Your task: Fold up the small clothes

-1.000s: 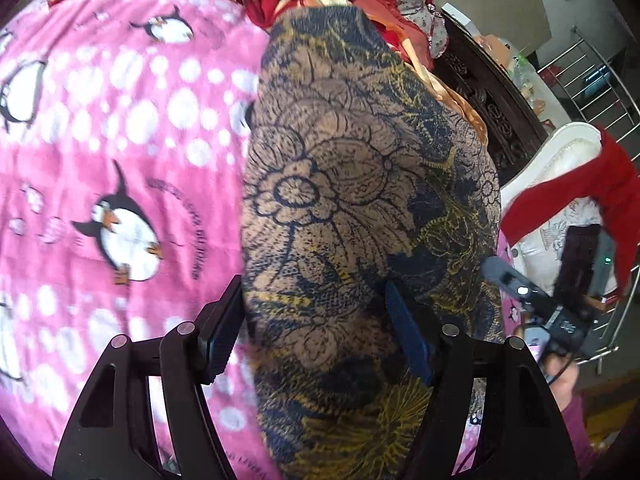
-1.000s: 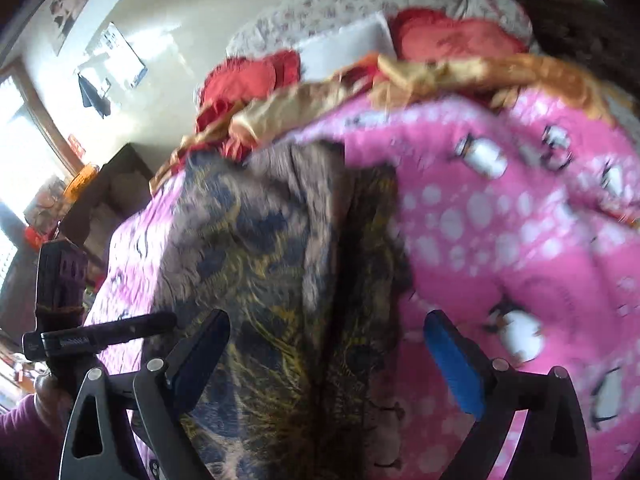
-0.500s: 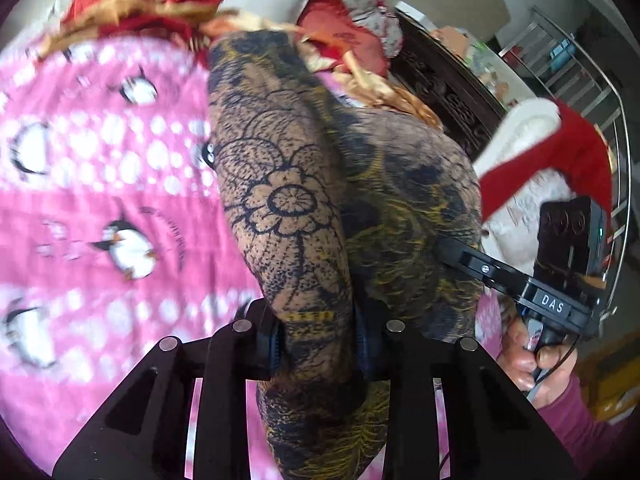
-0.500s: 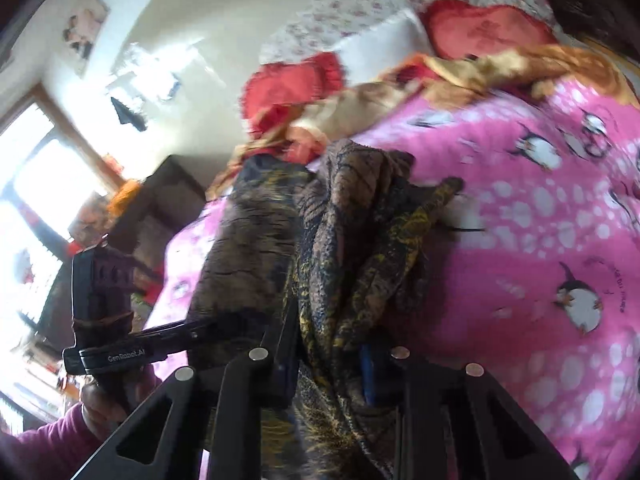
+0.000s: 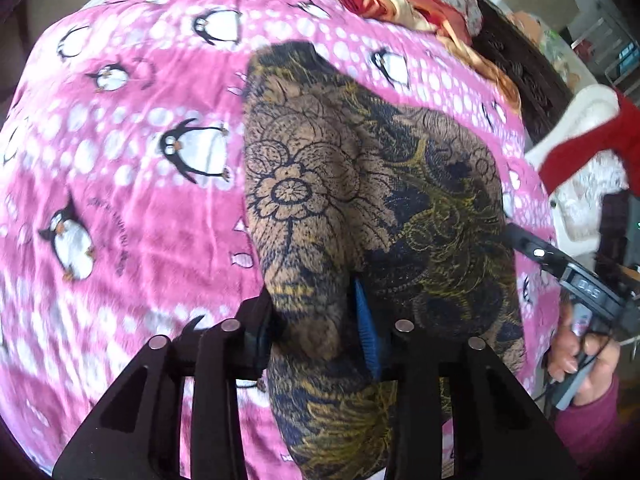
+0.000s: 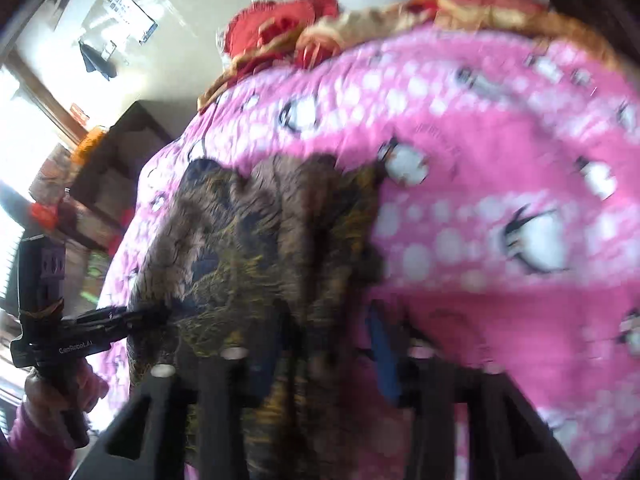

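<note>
Left tool [image 5: 316, 332] part-open; right tool [image 6: 324, 348] apparently too.

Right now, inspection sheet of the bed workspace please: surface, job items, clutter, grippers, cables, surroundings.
Surface: pink penguin blanket covering the bed, wrinkled.
Job's things: one dark floral garment, bunched lengthwise on the blanket; fold not finished.
Clutter: red and gold bedding heaped at the far end; red and white cloth off the bed's edge.
Grippers: left gripper has garment fabric between its fingers, with a gap on the blue-pad side; right gripper view is motion-blurred, fabric lies between its fingers, closure unclear.
Cables: thin lead near the right hand.
Surroundings: dark carved furniture, metal rack, bright window.
</note>
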